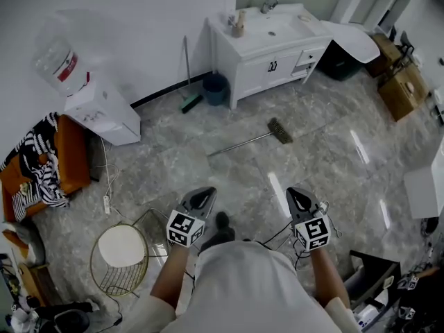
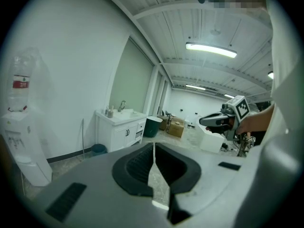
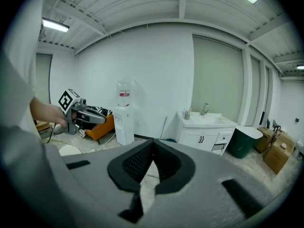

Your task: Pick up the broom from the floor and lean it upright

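The broom (image 1: 251,140) lies flat on the marble floor in the head view, its brush head (image 1: 280,130) toward the white vanity and its handle running down-left. Both grippers are held low, near the person's body, well short of the broom. My left gripper (image 1: 201,195) is shut with nothing in it; its jaws meet at the tip (image 2: 154,145). My right gripper (image 1: 299,197) is shut and empty too, its pads together (image 3: 153,144). Each gripper shows in the other's view: the right gripper (image 2: 222,120), the left gripper (image 3: 80,114).
A second broom (image 1: 186,75) leans on the wall beside a blue bin (image 1: 216,89) and the sink vanity (image 1: 270,50). A water dispenser (image 1: 104,109) and an orange chair (image 1: 69,158) stand at left. A wire stool (image 1: 121,250) is by my left arm, cardboard boxes (image 1: 402,89) at right.
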`<action>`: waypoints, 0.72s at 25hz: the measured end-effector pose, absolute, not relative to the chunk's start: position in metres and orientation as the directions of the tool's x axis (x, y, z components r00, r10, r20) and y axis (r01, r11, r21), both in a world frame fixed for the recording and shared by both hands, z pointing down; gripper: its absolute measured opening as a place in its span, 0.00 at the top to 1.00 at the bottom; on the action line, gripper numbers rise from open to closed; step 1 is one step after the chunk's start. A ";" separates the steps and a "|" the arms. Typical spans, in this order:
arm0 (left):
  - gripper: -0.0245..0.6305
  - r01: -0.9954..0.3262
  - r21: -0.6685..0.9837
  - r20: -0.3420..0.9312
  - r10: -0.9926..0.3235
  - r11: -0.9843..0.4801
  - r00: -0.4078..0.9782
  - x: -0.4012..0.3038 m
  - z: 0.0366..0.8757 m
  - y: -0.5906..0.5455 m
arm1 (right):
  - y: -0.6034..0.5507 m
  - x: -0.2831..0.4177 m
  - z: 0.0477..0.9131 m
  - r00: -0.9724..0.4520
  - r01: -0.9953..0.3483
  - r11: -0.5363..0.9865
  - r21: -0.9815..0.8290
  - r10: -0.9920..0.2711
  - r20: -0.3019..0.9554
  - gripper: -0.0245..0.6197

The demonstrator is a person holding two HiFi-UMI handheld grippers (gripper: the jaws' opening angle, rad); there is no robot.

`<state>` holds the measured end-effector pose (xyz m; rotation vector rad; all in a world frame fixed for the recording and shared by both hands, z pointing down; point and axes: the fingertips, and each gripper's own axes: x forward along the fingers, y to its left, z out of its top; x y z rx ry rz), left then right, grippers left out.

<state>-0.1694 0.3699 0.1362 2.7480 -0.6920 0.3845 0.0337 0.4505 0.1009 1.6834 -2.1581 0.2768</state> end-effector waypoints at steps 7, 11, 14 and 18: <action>0.94 -0.474 0.205 0.319 -0.399 -0.856 0.860 -0.181 0.141 0.333 | 0.416 0.023 0.107 -0.171 -0.971 0.225 0.080 -0.889 0.424 0.96; 0.94 -0.478 0.202 0.318 -0.404 -0.855 0.858 -0.185 0.139 0.317 | 0.401 0.025 0.109 -0.160 -0.976 0.207 0.068 -0.892 0.423 0.96; 0.94 -0.481 0.205 0.325 -0.404 -0.852 0.855 -0.185 0.139 0.306 | 0.389 0.024 0.110 -0.170 -0.975 0.215 0.059 -0.890 0.423 0.96; 0.94 -0.478 0.204 0.347 -0.393 -0.854 0.852 -0.177 0.143 0.296 | 0.374 0.027 0.115 -0.186 -0.974 0.224 0.041 -0.885 0.427 0.96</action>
